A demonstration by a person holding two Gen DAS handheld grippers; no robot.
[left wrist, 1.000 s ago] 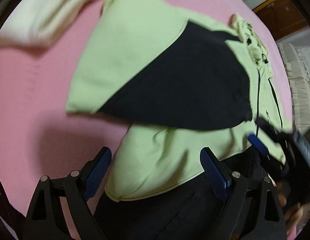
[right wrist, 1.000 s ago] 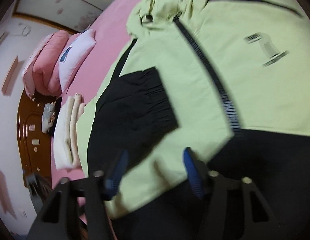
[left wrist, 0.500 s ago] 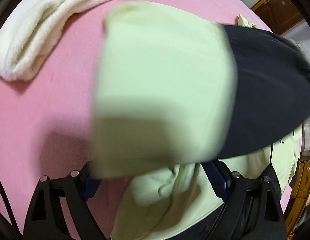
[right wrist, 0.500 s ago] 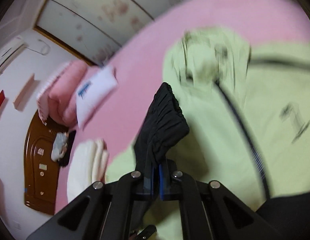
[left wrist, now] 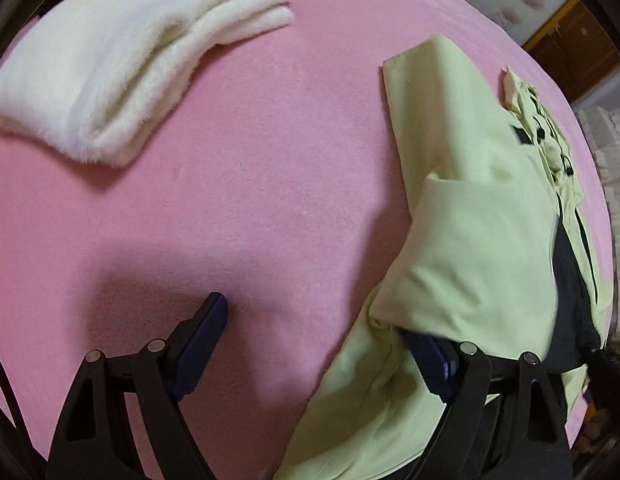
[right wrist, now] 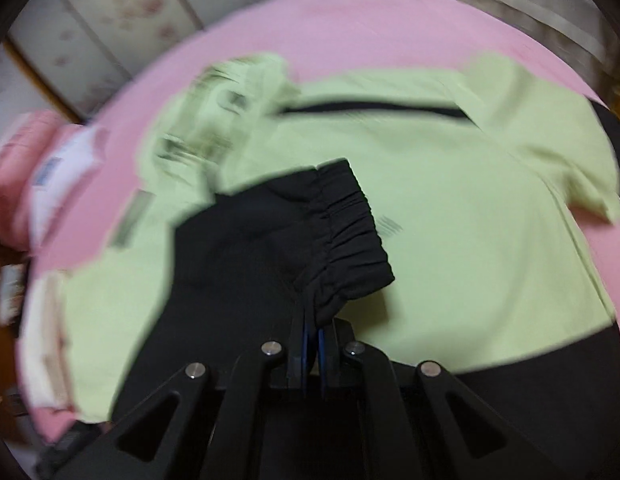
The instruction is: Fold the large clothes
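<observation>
The right gripper (right wrist: pixel 311 340) pinches the black cuff (right wrist: pixel 350 236) of the jacket (right wrist: pixel 470 220), and the sleeve covers part of the jacket's front. The left gripper (left wrist: pixel 318 344) is spread wide with nothing in it. The green jacket lies on the pink bed (left wrist: pixel 250 200). A white blanket (left wrist: pixel 130 60) lies folded farther back.

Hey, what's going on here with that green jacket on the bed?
Someone holding a gripper in each hand is folding a light green and black jacket spread on a pink bed. The right gripper is shut on the jacket's black elastic cuff, holding that sleeve over the jacket's green body. The left gripper is open at the jacket's edge, with green fabric draped over one finger. A folded white blanket lies off to the side.
</observation>
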